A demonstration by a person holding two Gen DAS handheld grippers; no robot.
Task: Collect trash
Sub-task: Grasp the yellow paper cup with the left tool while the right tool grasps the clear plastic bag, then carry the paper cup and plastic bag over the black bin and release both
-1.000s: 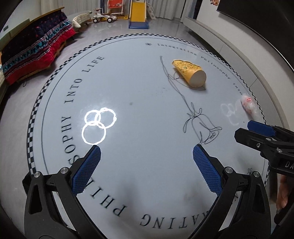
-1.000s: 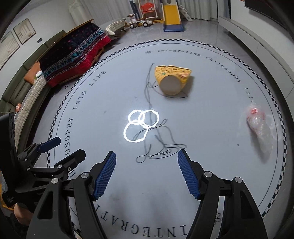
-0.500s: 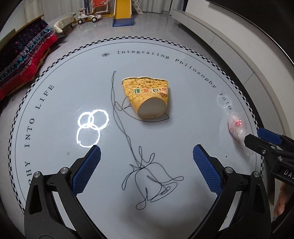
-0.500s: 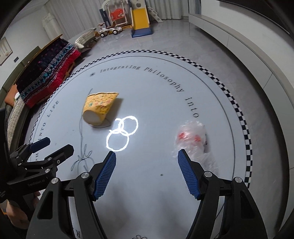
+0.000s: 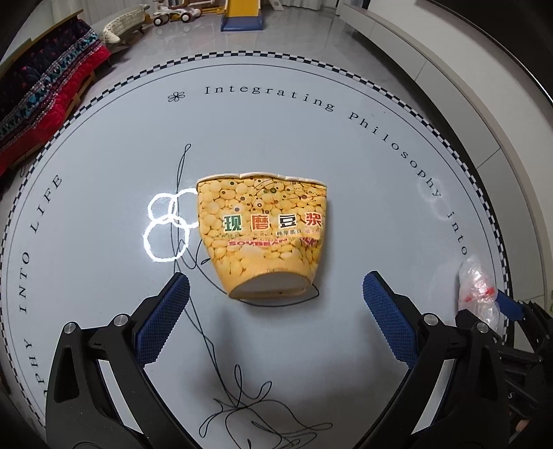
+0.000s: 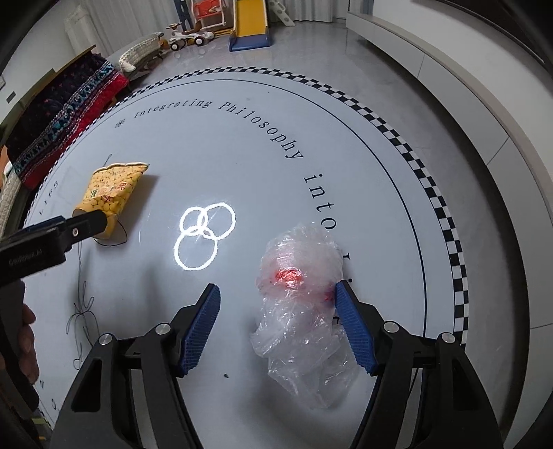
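A crushed yellow paper cup (image 5: 266, 235) with a soybean print lies on its side on the round white table (image 5: 363, 165), base toward me. My left gripper (image 5: 276, 293) is open, its blue pads just short of the cup's base on either side. A crumpled clear plastic bag (image 6: 304, 311) with red marks lies near the table's right edge. My right gripper (image 6: 276, 304) is open with the bag between its pads; the right pad touches it. The bag also shows in the left wrist view (image 5: 478, 293), the cup in the right wrist view (image 6: 110, 193).
A thin black thread (image 5: 207, 345) loops over the table under and in front of the cup. A ceiling light glares on the tabletop (image 6: 204, 235). A red patterned blanket (image 6: 65, 114) lies on a sofa at left; toys and a slide (image 6: 249, 24) stand on the far floor.
Both grippers moved forward and lower. The cup now sits just ahead of the left pads, and the plastic bag has come between the right pads. Both stay open.
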